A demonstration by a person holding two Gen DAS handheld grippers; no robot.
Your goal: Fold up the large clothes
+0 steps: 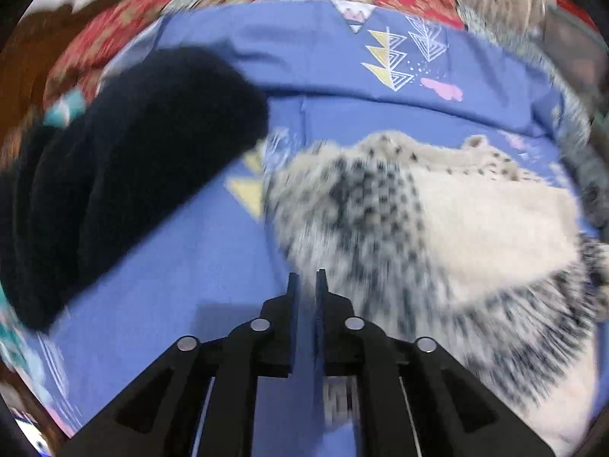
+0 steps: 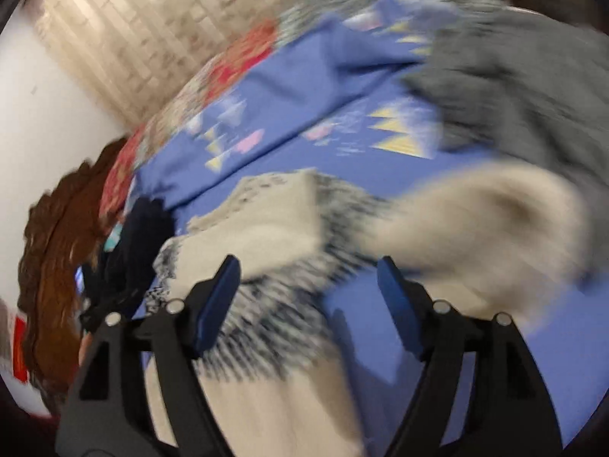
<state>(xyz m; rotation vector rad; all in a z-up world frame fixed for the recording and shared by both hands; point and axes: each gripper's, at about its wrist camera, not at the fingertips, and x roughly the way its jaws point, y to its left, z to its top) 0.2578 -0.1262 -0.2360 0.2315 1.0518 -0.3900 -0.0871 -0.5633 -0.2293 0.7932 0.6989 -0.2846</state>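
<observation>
Lying on the blue sheet (image 1: 213,251) of the bed, the spotted fleece (image 1: 437,228) fills the 3 o'clock half of the left wrist view, cream side partly turned up. The left hand-held gripper (image 1: 307,278) hangs just beside its 9 o'clock edge, jaws nearly closed with only a thin slit between them and nothing gripped. A black garment (image 1: 125,175) is heaped at 9 o'clock, apart from the fleece. In the right wrist view the right hand-held gripper (image 2: 308,266) stands wide apart over the fleece (image 2: 266,228), holding nothing; a blurred cream fold (image 2: 495,221) rises at 3 o'clock. A grey cloth (image 2: 533,87) lies at 1 o'clock, a carved wooden headboard (image 2: 49,251) at 9 o'clock.
</observation>
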